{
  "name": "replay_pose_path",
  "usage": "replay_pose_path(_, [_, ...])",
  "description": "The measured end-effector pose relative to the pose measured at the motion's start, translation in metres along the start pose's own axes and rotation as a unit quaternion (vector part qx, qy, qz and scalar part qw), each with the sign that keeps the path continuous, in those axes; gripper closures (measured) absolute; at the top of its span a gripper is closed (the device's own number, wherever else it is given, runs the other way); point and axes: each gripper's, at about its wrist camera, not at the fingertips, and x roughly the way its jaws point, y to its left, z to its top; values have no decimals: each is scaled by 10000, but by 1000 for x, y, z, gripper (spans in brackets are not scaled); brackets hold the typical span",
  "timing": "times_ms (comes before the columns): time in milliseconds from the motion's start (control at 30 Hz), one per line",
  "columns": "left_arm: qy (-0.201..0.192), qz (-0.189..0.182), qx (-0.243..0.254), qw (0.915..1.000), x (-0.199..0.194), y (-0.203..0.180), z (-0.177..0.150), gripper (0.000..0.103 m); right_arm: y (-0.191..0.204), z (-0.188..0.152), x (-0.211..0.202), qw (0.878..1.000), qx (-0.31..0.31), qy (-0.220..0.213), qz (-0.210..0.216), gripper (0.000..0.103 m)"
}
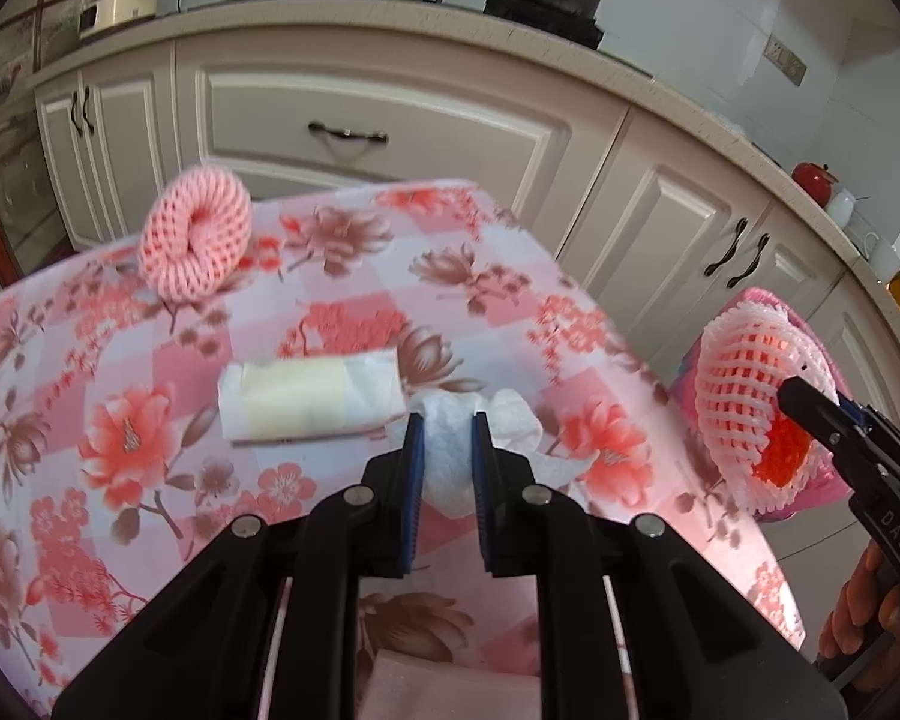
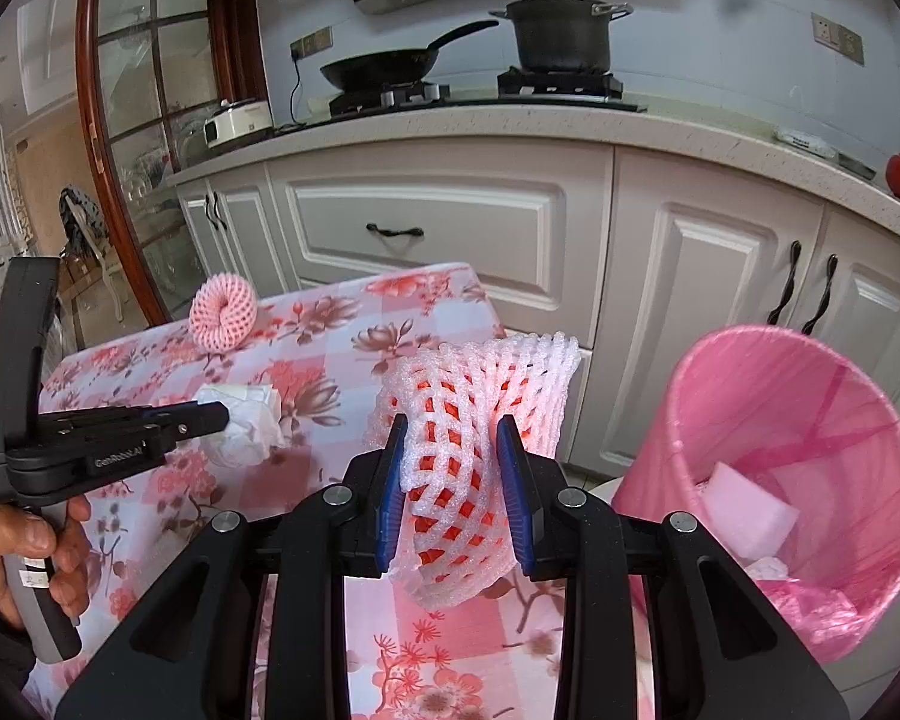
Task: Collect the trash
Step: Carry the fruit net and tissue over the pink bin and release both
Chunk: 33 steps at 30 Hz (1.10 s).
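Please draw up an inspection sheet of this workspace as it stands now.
Surface: floral tablecloth covers the table.
Job's things: crumpled tissue, white foam net, rolled pink foam net, folded white pad, pink bin with trash inside.
Clutter: nothing seen.
Grippers: left gripper shut on the crumpled tissue; right gripper shut on the white foam net.
Cables: black cord by the stove.
Surroundings: white cabinets, pan, pot.

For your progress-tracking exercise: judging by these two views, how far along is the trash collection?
Done: some scraps already lie in the pink bin. In hand: the left gripper pinches a crumpled tissue; the right gripper holds a white foam net. Left: the pink foam net and folded paper on the table.
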Motion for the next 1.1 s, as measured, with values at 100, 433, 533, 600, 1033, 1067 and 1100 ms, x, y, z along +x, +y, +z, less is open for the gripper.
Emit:
replay_pose_path(100, [-146, -19, 49, 9999, -12, -9, 7, 88, -8, 5, -10, 9999, 34, -94, -43, 74])
replay_pose_path(433, [-467, -221, 374, 9980, -38, -64, 30, 88, -51, 21, -41, 9988, 160, -352, -295, 74])
replay_pose_path(533, [-518, -306, 463, 9971, -39, -84, 35, 88, -68, 23, -50, 9981, 225, -416, -401, 74])
replay_pose_path(600, [-544, -366, 531, 9964, -40, -97, 38, 88, -82, 24, -55, 9974, 292, -448, -475, 74])
replay_pose_path(1033, [-560, -767, 1093, 9895, -27, -199, 49, 88, -160, 19, -76, 9925, 646, -509, -899, 74])
replay_pose_path(1067, [-553, -785, 1126, 9890, -26, -205, 49, 88, -164, 18, -76, 9923, 662, -506, -916, 74])
replay_pose_path(1100, [-540, -804, 1165, 9885, -23, -213, 49, 88, -171, 17, -77, 9918, 697, -492, -951, 74])
